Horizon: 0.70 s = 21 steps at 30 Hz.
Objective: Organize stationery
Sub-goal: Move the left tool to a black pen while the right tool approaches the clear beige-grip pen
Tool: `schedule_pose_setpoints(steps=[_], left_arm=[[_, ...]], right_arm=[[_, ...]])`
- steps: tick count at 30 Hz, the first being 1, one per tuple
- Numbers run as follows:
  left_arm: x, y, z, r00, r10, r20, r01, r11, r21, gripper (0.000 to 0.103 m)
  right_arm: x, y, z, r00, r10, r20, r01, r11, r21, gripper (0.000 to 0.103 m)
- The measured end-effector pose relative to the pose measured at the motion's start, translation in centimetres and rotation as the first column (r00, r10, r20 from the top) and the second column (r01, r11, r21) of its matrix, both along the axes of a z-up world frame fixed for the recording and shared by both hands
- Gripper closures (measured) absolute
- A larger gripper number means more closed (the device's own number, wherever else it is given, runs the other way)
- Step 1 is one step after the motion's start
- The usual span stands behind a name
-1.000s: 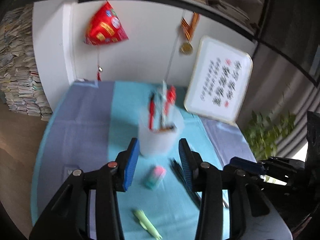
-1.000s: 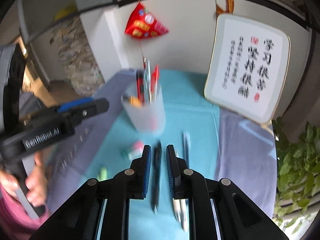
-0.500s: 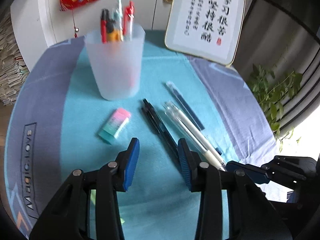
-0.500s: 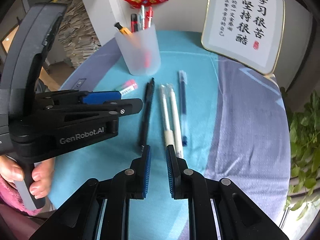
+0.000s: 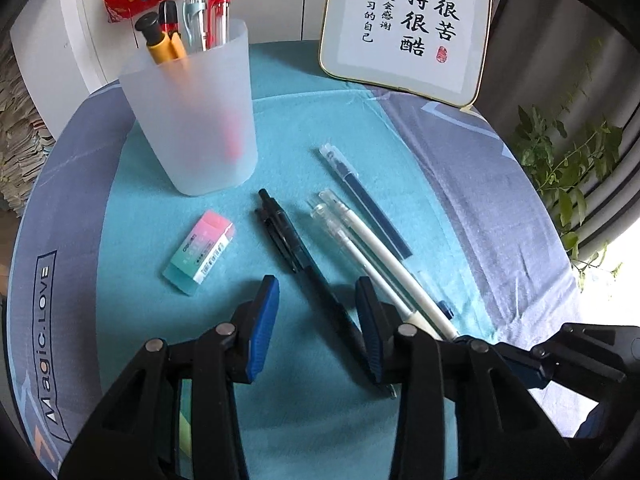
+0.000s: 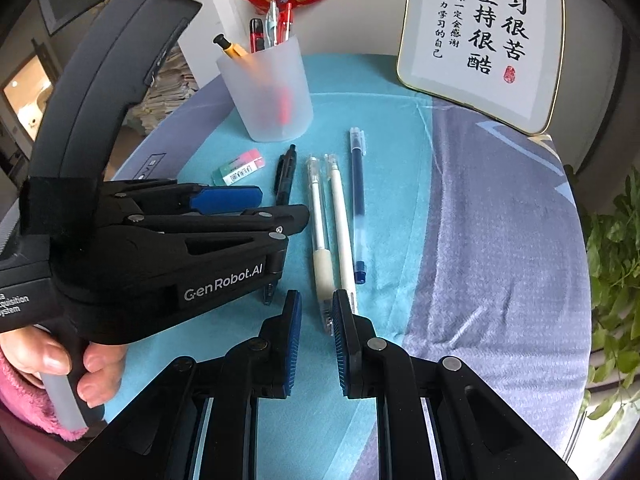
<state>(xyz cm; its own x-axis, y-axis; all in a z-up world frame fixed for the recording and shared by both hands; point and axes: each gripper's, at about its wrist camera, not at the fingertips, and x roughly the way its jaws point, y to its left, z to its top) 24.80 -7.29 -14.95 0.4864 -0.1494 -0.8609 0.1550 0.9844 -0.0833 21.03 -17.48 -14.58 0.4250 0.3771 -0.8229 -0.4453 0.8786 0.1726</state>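
Black left gripper (image 5: 316,292) with blue pads; black pen (image 5: 308,268) between its jaws. Ahead-left of it: eraser (image 5: 199,251) shading pink to green, white printed sleeve. Beyond: frosted translucent cup (image 5: 192,116) holding red, yellow and clear pens. To its right: two white pens (image 5: 376,256), one dark blue pen (image 5: 368,200). Cloth (image 5: 160,208) teal, banded grey-lilac. Plaque (image 5: 404,28) white, black calligraphy, gold rim.

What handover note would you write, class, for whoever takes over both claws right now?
Left claw: open, jaws closing, black pen between them, not gripped.
Right claw: shut, empty, over the near ends of the two white pens.
On the cloth: black pen, two white pens, blue pen and eraser, all loose beside the cup.
Done: some pens already stand in the cup.
Left: everything on the cloth probably goes in.
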Motion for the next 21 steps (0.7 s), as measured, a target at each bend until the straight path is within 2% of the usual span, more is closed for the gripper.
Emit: schedule_pose_setpoints(steps=[1, 2, 7, 9, 14, 21], left_arm=[[-0.1, 0.0, 0.0, 1.0, 0.001, 0.003, -0.001, 1.0, 0.006, 0.074], [0.0, 0.1, 0.1, 1.0, -0.003, 0.006, 0.003, 1.0, 0.009, 0.083], [-0.9, 1.1, 0.1, 0.998, -0.061, -0.001, 0.061, 0.998, -0.026, 0.086], [-1.7, 1.8, 0.2, 0.997, -0.079, -0.015, 0.078, 0.996, -0.043, 0.087], [-4.3, 2.9, 0.2, 0.991, -0.128, -0.037, 0.126, 0.991, -0.055, 0.089], [-8.6, 3.7, 0.2, 0.973, -0.22, -0.074, 0.215, 0.974, -0.067, 0.092]], right_arm=[[0.1, 0.1, 0.0, 1.0, 0.004, 0.002, -0.004, 1.0, -0.004, 0.088], [0.3, 0.3, -0.1, 1.0, 0.009, 0.003, -0.009, 1.0, -0.01, 0.088], [0.8, 1.2, -0.6, 1.0, 0.025, 0.017, -0.025, 0.999, -0.042, 0.088], [0.5, 1.5, -0.5, 0.999, 0.034, 0.016, -0.033, 0.998, -0.052, 0.092], [-1.6, 1.6, -0.2, 0.996, 0.089, -0.018, -0.09, 0.993, -0.075, 0.092], [-5.9, 0.1, -0.3, 0.982, 0.157, -0.108, -0.166, 0.983, -0.082, 0.092]])
